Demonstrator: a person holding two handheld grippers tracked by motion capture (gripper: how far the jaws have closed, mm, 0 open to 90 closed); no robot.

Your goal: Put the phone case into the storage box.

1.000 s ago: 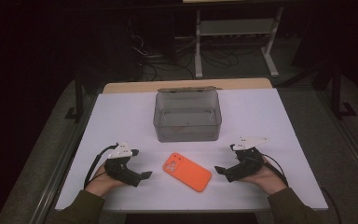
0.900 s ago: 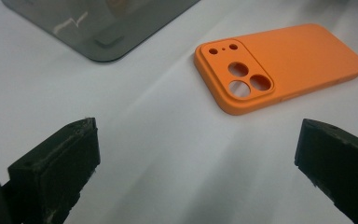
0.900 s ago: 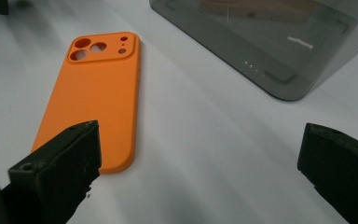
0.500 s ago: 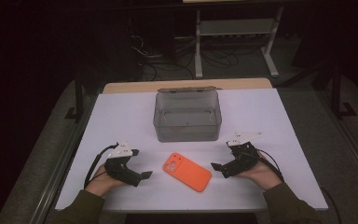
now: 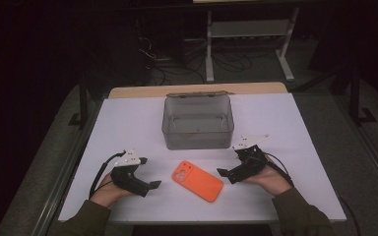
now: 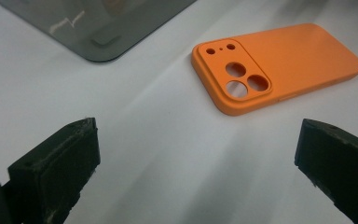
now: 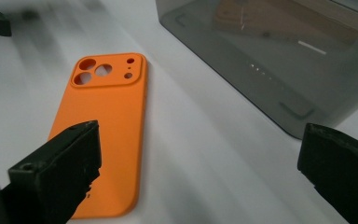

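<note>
Phone case [image 5: 197, 180] lying camera-side up at lower centre of the high view, near grey bin [image 5: 198, 121], flanked by left gripper [image 5: 151, 185] and right gripper [image 5: 223, 173], jaws spread, closing in for pickup.

A white shelf rack [image 5: 248, 37] stands beyond the table [image 5: 305, 123].

High view: above, looking down over table [image 5: 128, 118]. Gripper views: low, close, opposite sides, sharing orange phone case [image 6: 279, 60].
</note>
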